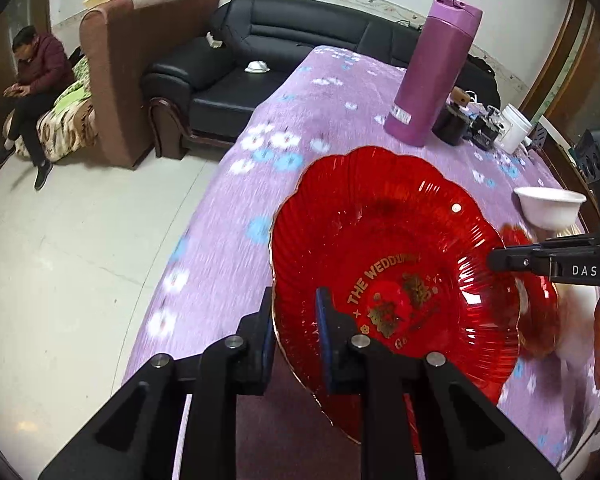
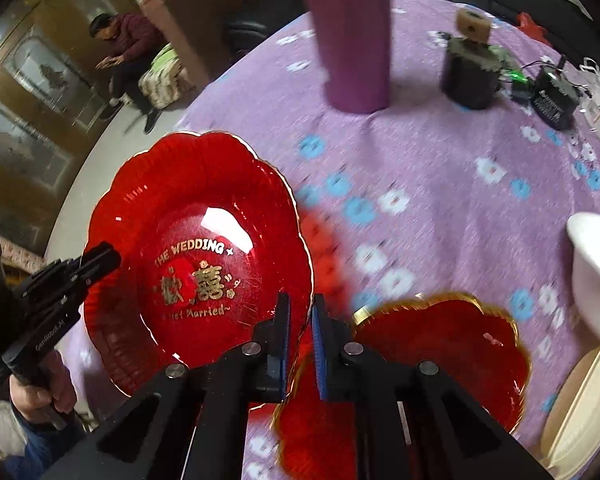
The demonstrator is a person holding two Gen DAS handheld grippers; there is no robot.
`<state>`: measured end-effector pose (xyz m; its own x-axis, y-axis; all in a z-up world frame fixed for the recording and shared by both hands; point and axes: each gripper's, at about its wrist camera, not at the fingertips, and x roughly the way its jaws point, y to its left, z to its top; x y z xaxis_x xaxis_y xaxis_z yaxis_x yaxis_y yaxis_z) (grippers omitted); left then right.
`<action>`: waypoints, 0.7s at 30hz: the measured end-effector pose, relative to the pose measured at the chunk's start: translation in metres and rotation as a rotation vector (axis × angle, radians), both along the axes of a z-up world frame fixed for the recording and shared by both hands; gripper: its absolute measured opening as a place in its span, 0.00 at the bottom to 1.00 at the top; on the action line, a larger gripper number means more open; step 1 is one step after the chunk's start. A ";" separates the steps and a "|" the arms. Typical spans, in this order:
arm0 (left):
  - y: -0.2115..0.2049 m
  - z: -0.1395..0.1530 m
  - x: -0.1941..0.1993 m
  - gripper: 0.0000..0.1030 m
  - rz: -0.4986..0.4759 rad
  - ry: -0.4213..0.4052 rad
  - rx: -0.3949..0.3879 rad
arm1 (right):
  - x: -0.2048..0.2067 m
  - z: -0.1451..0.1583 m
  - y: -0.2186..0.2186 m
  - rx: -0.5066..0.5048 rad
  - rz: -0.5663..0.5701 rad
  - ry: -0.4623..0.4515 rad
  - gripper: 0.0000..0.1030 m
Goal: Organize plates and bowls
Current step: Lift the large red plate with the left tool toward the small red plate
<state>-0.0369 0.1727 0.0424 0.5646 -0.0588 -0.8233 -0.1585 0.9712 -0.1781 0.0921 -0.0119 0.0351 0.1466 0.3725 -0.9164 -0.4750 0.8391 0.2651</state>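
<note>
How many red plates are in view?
2. The large red plate is gripped on opposite rims by both tongs; a smaller red plate lies on the tablecloth right of it. More may be hidden.

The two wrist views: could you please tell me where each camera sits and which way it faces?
Left wrist: on the left gripper, angled down at the scalloped red glass plate clamped by its rim; right gripper enters from the right.
Right wrist: on the right gripper, angled down, pinching the same plate's opposite rim; left gripper and hand show.
Shared: plate, purple bottle.
</note>
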 end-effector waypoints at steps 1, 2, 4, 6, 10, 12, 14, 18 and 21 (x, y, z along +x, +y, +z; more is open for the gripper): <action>-0.001 -0.001 -0.010 0.19 -0.001 0.000 0.005 | -0.008 -0.001 0.002 0.007 0.011 0.005 0.12; -0.002 -0.001 -0.017 0.20 -0.002 0.002 0.010 | -0.016 -0.002 0.004 0.005 0.027 0.008 0.13; -0.006 -0.001 -0.032 0.23 -0.002 0.000 0.026 | -0.029 -0.003 0.007 0.012 0.042 0.009 0.14; -0.009 -0.001 -0.048 0.24 -0.003 -0.004 0.039 | -0.040 -0.003 0.009 0.018 0.061 0.009 0.14; -0.012 -0.002 -0.065 0.24 0.007 -0.016 0.056 | -0.064 -0.007 0.006 0.032 0.096 0.014 0.14; -0.013 -0.003 -0.067 0.24 0.014 -0.011 0.058 | -0.073 -0.008 0.004 0.041 0.099 0.002 0.14; -0.017 -0.001 -0.069 0.27 0.029 -0.024 0.086 | -0.077 -0.008 0.002 0.056 0.096 -0.011 0.14; -0.028 0.016 -0.081 0.42 0.071 -0.091 0.218 | -0.087 -0.003 -0.012 0.097 0.070 -0.024 0.15; -0.045 0.033 -0.091 0.49 0.093 -0.173 0.331 | -0.099 0.007 -0.029 0.126 0.044 -0.068 0.15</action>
<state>-0.1283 0.1276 0.0758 0.6875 0.2524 -0.6809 -0.2435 0.9635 0.1113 -0.0070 -0.0405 0.0425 0.1873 0.4913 -0.8506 -0.5311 0.7791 0.3331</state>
